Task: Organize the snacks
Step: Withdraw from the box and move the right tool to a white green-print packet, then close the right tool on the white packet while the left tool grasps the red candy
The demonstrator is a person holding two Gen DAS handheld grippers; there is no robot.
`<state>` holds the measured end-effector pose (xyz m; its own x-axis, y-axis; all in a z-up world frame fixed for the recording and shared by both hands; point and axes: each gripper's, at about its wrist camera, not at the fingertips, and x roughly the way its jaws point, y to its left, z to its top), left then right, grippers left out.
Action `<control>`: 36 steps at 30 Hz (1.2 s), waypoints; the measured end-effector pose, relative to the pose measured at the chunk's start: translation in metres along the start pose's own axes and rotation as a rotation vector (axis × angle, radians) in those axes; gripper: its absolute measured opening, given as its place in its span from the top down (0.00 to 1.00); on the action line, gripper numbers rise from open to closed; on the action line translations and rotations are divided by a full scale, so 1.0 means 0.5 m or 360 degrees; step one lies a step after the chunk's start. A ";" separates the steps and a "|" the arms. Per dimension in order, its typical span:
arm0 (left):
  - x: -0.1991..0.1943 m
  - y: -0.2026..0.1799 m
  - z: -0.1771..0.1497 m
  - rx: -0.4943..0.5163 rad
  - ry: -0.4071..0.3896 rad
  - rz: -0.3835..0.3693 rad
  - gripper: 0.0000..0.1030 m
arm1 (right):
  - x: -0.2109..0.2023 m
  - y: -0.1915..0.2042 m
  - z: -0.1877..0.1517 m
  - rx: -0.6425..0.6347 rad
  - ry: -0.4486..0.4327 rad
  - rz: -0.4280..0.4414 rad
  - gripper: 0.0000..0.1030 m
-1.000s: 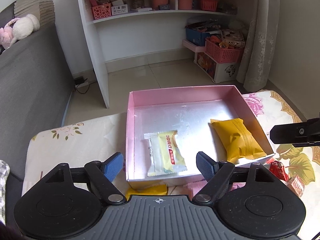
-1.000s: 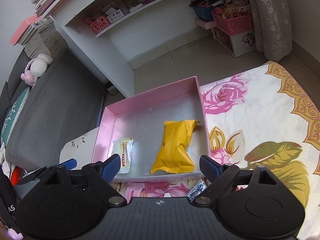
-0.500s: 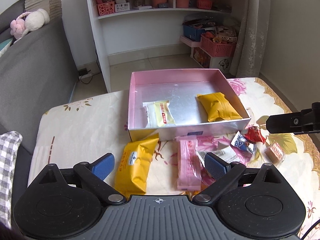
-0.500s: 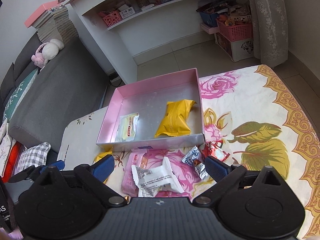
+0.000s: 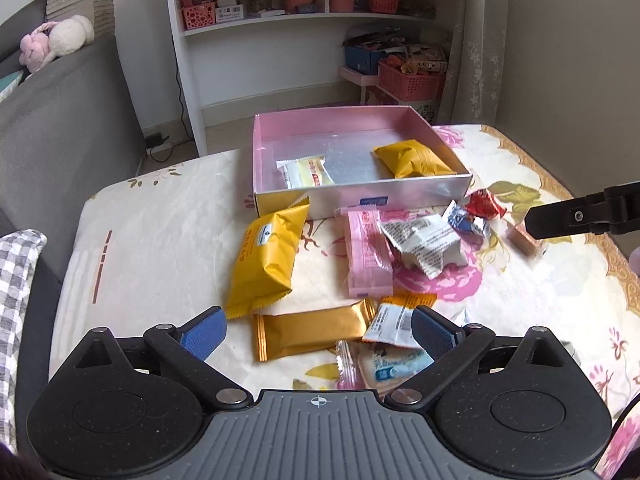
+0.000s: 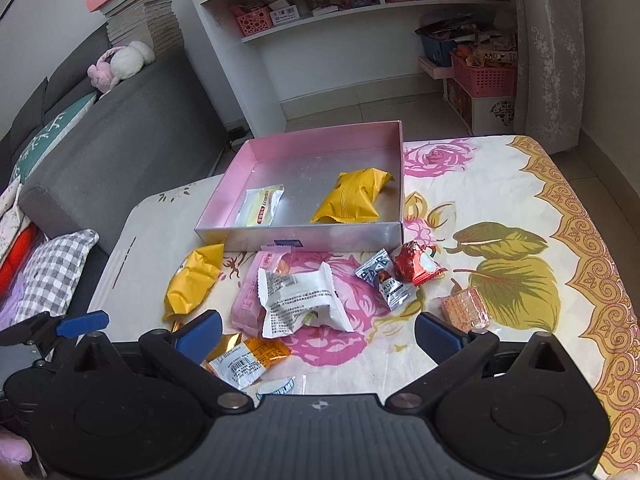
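Note:
A pink box (image 5: 352, 118) (image 6: 320, 140) with a silver floor holds a yellow packet (image 5: 412, 158) (image 6: 354, 196) and a pale yellow-white packet (image 5: 304, 170) (image 6: 262, 204). Loose snacks lie in front of it: a yellow packet (image 5: 268, 256) (image 6: 194, 280), a pink bar (image 5: 366, 252), a white packet (image 5: 424, 244) (image 6: 300, 300), a gold bar (image 5: 312, 330), red (image 6: 416, 266) and blue-white (image 6: 384, 278) candies, and a small wafer (image 6: 466, 308). My left gripper (image 5: 318, 330) is open and empty above the gold bar. My right gripper (image 6: 318, 332) is open and empty above the white packet.
A flowered cloth (image 6: 500, 240) covers the table. A grey sofa (image 6: 120, 128) stands at the left, with a checked cushion (image 6: 52, 276). A white shelf unit (image 5: 256, 40) and pink baskets (image 5: 412, 80) stand beyond the table.
Both grippers have pulled back and up from the box toward the near edge of the table, so the loose snacks in front of it have come into view. Both stayed open and empty.

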<state>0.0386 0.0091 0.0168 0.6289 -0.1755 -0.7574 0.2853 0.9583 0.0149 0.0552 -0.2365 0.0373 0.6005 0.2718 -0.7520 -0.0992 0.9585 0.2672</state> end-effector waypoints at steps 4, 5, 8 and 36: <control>0.001 0.010 -0.044 0.0033 0.0049 -0.0035 0.03 | 0.004 -0.003 -0.034 -0.0072 0.0052 0.0026 0.06; -0.001 0.010 -0.055 0.0042 0.0056 -0.0047 0.03 | 0.005 -0.002 -0.045 -0.0100 0.0062 0.0021 0.06; -0.005 0.008 -0.080 0.0068 0.0079 -0.0090 0.03 | 0.005 0.000 -0.072 -0.0190 0.0083 -0.0007 0.06; 0.011 -0.127 -0.155 0.0275 0.0294 -0.0418 0.04 | 0.065 -0.026 -0.178 -0.0150 0.0592 0.0005 0.06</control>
<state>-0.0323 -0.0354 -0.0390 0.3812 -0.3516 -0.8550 0.5478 0.8309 -0.0975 0.0056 -0.2326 -0.0444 0.2730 0.2706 -0.9232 -0.1832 0.9567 0.2262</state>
